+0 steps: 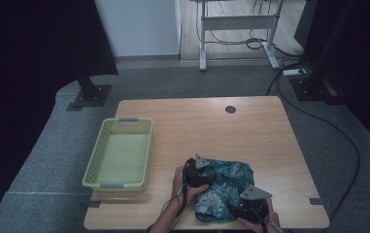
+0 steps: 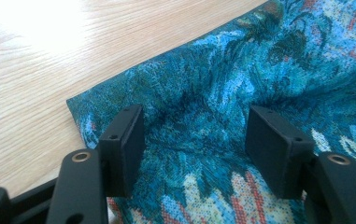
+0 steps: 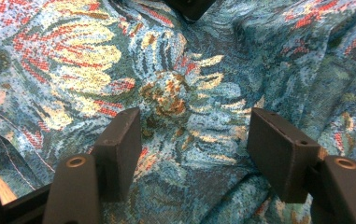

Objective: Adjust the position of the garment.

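I find the crumpled teal floral woven cloth (image 1: 224,189) near the table's (image 1: 250,131) front edge. My left gripper (image 2: 194,135) and right gripper (image 3: 194,140) both stand apart over it. I recommend pinching one layer only.

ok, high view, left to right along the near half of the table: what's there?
Yellow-green basket → left tongs, jaws apart on the cloth's left edge → teal floral cloth → right tongs, jaws apart on the cloth's near right part → bare table.
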{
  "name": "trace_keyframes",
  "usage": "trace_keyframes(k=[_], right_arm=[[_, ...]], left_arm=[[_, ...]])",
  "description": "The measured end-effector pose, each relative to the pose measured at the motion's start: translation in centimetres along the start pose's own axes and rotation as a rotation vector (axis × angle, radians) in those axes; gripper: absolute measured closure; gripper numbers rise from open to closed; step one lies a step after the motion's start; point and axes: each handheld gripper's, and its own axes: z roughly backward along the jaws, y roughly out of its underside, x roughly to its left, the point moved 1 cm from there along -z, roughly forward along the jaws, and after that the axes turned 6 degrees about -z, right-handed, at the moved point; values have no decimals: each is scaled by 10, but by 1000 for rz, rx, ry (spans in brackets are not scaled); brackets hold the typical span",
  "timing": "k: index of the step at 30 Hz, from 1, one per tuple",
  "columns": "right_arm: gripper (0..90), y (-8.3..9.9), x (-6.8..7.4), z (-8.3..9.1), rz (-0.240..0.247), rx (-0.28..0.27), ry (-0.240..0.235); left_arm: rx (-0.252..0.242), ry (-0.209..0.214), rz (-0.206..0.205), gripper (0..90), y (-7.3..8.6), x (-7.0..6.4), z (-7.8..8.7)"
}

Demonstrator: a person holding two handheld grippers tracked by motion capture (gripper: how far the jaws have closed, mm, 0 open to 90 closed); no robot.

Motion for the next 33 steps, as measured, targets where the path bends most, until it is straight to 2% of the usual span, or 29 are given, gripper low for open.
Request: trace_keyframes(k=[6, 16, 20, 26, 33], right_arm=[[353, 3, -8, 5, 0, 4, -5], [353, 5, -10, 6, 0, -7, 0], [350, 2, -10, 6, 0, 5, 4], [354, -1, -9, 15, -20, -21, 3], [352, -2, -7, 30, -14, -59, 15]], left_arm=[[6, 10, -15, 358, -3, -5, -3], [12, 16, 2, 350, -6, -6, -5], [26, 8, 22, 352, -9, -5, -3], [-3, 4, 39, 354, -13, -3, 9], [-21, 28, 40, 353, -10, -4, 36]])
